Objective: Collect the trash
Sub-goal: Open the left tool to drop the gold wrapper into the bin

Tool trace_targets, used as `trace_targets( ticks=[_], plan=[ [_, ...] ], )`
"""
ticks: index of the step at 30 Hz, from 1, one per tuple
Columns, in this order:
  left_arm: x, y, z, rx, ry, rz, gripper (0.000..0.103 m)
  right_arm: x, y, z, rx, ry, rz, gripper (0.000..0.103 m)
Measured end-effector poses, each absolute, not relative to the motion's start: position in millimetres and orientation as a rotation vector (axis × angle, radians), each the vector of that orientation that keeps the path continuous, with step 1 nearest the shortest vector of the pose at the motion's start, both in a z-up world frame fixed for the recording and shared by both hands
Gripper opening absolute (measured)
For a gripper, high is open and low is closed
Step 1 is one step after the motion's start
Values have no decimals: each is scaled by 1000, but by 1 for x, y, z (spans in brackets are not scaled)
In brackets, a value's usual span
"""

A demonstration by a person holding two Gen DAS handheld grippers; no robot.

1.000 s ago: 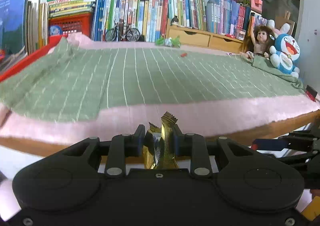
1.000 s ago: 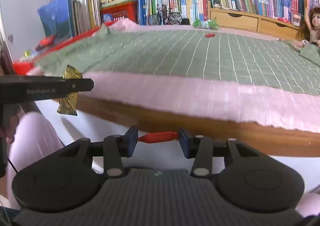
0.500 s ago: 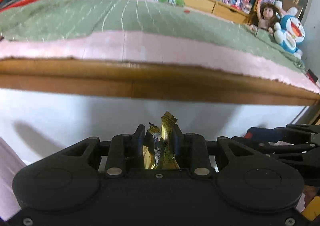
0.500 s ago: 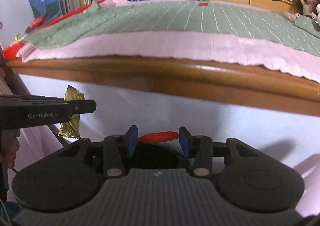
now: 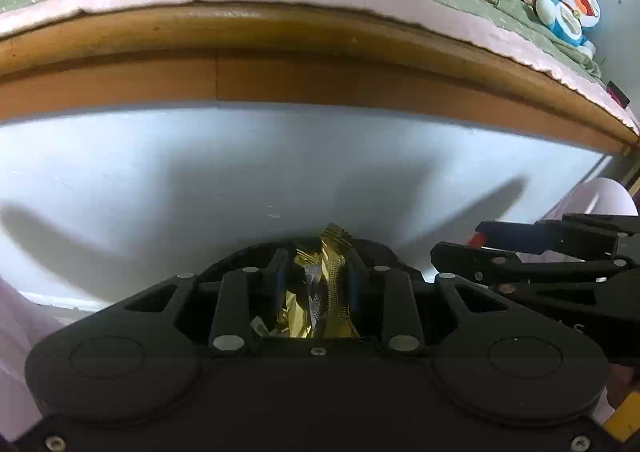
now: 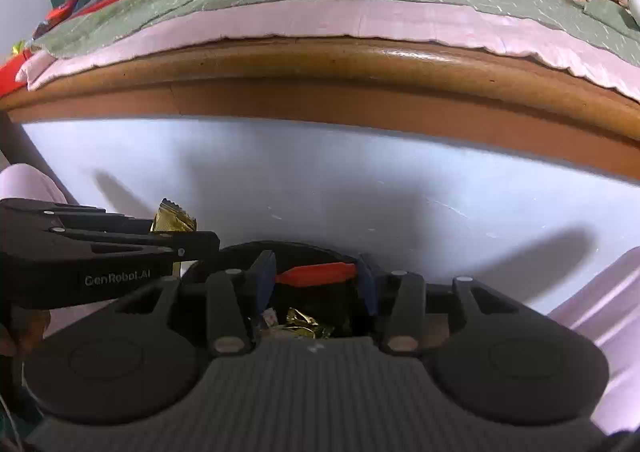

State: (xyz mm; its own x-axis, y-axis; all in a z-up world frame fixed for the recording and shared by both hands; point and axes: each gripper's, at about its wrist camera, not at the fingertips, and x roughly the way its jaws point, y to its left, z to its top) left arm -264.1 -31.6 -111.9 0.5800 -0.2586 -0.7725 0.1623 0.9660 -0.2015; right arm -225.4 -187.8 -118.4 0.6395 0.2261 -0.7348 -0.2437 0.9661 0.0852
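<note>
Since a second ago both tools are seen lowered from the bed top to below its wooden rail (image 5: 280,63), over a dark bin (image 6: 312,316) already holding gold scraps. The left tool (image 5: 316,280) is clamped on a gold foil wrapper (image 5: 320,284); the right tool (image 6: 316,280) is closed on a red piece (image 6: 316,274). Dropping is judged next. "GenRobot.AI" is read on the left tool's side.
</note>
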Motion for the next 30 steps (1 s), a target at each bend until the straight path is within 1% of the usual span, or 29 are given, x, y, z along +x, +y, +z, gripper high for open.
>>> trace_targets(
  ticks=[12,17,19,20,21,22,24,30],
  plan=[
    [-258,-29,-124,-140,981,-231,28,-220,-185,-126,-27,873,289,48],
    [-256,-33,-123,-127,978,-233,31,-215,-183,-127,-31,880,291,48],
    [-255,-34,-122,-123,978,-230,39,-215,-183,-126,-30,878,288,48],
    [-255,-35,-123,-121,978,-227,51,-215,-183,-126,-30,877,286,48],
    [-256,-36,-123,-117,979,-221,66,-216,-184,-127,-29,877,283,48],
    [-256,-36,-123,-113,978,-205,71,-217,-184,-127,-27,877,280,49],
    [-255,-32,-123,-117,984,-186,85,-218,-185,-128,-23,878,269,49],
    [-257,-24,-126,-136,991,-150,101,-216,-186,-127,-4,873,249,49]
  ],
)
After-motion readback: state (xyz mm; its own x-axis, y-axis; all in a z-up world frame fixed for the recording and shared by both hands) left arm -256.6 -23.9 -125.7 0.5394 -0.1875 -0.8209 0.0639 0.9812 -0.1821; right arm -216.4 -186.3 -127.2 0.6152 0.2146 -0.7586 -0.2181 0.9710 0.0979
